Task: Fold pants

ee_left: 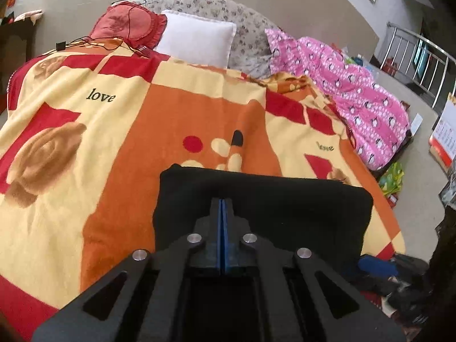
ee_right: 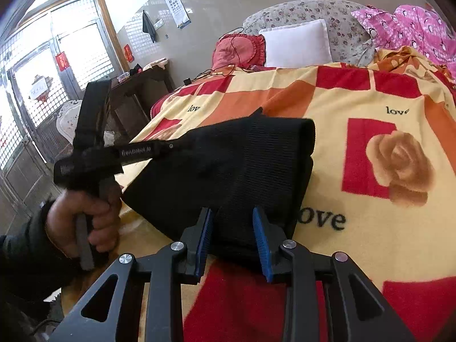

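Pants (ee_right: 228, 176) folded on blanket (ee_right: 384, 242) (near bed's foot), left gripper (ee_left: 223, 208) pressed together above them, perhaps smoothing, right gripper (ee_right: 232, 239) spread astride near edge, likely steadying.

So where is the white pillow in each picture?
Left wrist view: the white pillow is at the top, a bit left of the middle, past the far end of the blanket.
Right wrist view: the white pillow is at the top, right of the middle.
Shared landmark: the red pillow sits right beside it on its left in both.
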The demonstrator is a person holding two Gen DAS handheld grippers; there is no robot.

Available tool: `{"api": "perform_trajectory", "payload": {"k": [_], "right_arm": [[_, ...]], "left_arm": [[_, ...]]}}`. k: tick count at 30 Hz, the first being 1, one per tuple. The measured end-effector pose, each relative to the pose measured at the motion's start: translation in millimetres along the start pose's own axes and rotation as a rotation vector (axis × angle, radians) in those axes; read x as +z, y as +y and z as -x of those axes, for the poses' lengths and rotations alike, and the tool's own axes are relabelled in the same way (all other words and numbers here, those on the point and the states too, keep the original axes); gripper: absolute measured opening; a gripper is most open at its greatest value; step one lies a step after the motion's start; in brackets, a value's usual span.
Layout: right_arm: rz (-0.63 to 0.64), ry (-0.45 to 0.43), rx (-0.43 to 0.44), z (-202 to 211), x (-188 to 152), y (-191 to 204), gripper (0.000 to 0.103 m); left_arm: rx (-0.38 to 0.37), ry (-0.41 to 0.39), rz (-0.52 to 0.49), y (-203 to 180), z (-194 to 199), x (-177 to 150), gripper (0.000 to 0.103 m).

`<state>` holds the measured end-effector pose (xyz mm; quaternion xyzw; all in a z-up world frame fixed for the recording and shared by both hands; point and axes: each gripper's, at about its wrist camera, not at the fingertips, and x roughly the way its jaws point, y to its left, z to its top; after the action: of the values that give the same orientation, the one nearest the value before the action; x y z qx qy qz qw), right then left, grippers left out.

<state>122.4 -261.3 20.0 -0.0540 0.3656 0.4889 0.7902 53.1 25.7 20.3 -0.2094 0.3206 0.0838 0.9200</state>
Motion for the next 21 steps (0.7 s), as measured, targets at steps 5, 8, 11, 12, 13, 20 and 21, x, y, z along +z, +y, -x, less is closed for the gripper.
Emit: {"api": "perform_trajectory", "payload": {"k": [5, 8, 11, 12, 13, 20, 21], "right_arm": [[0.0, -0.186, -0.053, 33.8, 43.9, 8.9, 0.031], [0.013, -0.123, -0.102, 5.2, 62.4, 4.9, 0.033], [-0.014, 0.08, -0.16, -57.6, 52.3, -16.7, 0.032], [-0.012, 0.067, -0.152, -64.0, 46.3, -22.0, 0.033], [-0.014, 0.023, -0.132, -61.5, 42.3, -25.5, 0.034], [-0.039, -0.003, -0.112, -25.3, 46.8, -15.6, 0.035], [-0.032, -0.031, -0.093, -12.8, 45.9, -9.5, 0.036]], "left_arm": [[-0.029, -0.007, 0.024, 3.7, -0.6, 2.8, 0.001], [-0.033, -0.008, 0.027, 3.7, -0.9, 2.6, 0.001], [-0.043, -0.011, 0.036, 5.5, -0.6, 2.5, 0.001], [-0.048, -0.011, 0.041, 6.1, -0.4, 2.3, 0.001], [-0.053, -0.012, 0.044, 6.8, -0.5, 2.1, 0.001], [-0.077, -0.015, 0.073, 11.2, -0.8, 2.0, 0.001], [-0.081, -0.015, 0.08, 12.1, -1.1, 2.1, 0.001]]}}
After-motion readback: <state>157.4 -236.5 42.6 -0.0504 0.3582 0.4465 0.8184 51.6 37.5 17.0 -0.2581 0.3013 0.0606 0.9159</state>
